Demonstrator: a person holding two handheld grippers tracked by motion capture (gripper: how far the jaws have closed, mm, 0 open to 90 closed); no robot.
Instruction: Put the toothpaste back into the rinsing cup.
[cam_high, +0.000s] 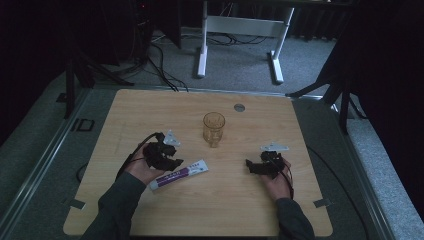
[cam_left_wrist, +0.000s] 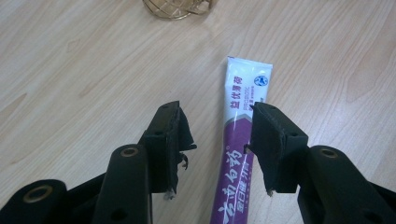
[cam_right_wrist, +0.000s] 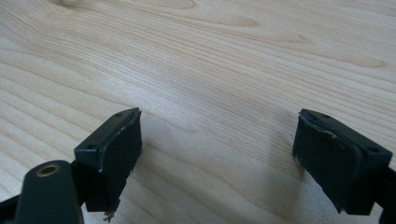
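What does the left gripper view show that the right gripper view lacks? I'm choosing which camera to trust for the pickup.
Left gripper view alone: the purple-and-white toothpaste tube lying between the left gripper's open jaws, nearer the right-hand one, plus the base of the gold wire cup at the top edge. Right gripper view alone: the right gripper, jaws wide apart over bare wood. Both share the light wooden table.

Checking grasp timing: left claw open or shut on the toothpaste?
Open. Left claw jaws stand apart; the toothpaste tube lies flat on the table between them, ungripped.
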